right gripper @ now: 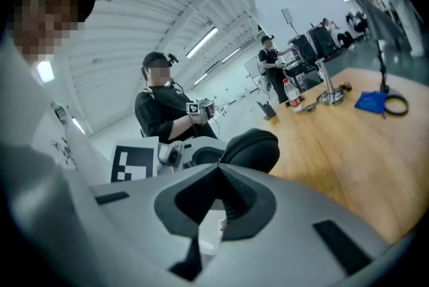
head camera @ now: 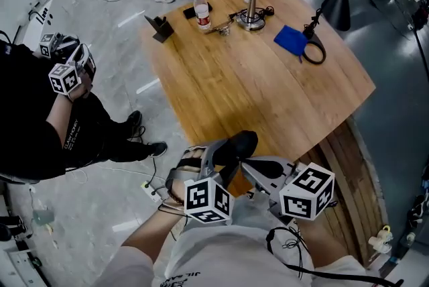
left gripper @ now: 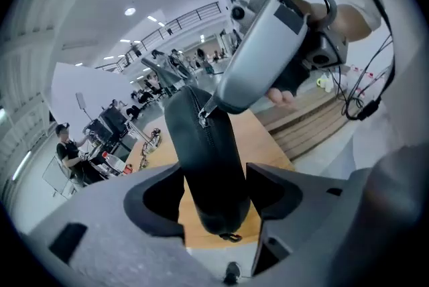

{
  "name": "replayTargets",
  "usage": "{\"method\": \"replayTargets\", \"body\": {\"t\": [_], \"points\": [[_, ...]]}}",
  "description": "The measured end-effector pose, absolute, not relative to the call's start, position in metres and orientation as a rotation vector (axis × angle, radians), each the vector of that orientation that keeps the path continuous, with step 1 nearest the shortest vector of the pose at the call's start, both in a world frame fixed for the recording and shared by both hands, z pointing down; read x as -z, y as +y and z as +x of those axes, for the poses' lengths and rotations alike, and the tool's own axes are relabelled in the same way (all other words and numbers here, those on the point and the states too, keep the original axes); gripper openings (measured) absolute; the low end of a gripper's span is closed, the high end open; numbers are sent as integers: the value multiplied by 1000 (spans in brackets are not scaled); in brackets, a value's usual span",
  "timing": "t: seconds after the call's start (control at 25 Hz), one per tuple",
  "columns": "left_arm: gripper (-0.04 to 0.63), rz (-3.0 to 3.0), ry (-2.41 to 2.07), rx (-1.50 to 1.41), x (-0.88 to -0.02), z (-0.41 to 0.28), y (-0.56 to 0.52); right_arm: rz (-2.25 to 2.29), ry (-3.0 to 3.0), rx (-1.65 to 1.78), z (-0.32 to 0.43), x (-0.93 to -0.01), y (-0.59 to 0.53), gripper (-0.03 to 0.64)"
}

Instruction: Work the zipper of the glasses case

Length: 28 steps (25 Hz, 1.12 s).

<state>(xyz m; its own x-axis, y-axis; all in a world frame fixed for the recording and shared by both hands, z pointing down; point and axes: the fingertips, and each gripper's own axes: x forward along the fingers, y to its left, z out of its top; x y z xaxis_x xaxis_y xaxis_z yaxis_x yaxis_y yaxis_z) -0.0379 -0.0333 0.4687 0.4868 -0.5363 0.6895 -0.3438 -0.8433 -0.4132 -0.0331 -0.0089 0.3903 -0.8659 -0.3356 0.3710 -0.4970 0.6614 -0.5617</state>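
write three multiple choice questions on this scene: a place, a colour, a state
1. Where is the black oval zippered glasses case? A in a drawer B between the left gripper's jaws C on the floor
2. What colour is the folded cloth on the light wooden table? A red B yellow C blue
3. How do the right gripper's jaws stand? A shut on the silver zipper pull B wide apart C half open, empty
Answers: B, its pads press the case's sides; C, plainly blue; A, its tip pinches the pull.
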Motion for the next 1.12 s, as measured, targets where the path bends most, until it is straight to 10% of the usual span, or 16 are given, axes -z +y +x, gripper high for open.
{"method": "replayTargets", "body": {"t": [0.32, 1.12], "points": [[264, -2433, 458, 1467, -500, -49, -14, 642, -2481, -744, -10, -419, -4, 0], [245, -2601, 290, 1172, -474, -40, 11, 328, -2578, -1616, 6, -394, 13, 0]]}}
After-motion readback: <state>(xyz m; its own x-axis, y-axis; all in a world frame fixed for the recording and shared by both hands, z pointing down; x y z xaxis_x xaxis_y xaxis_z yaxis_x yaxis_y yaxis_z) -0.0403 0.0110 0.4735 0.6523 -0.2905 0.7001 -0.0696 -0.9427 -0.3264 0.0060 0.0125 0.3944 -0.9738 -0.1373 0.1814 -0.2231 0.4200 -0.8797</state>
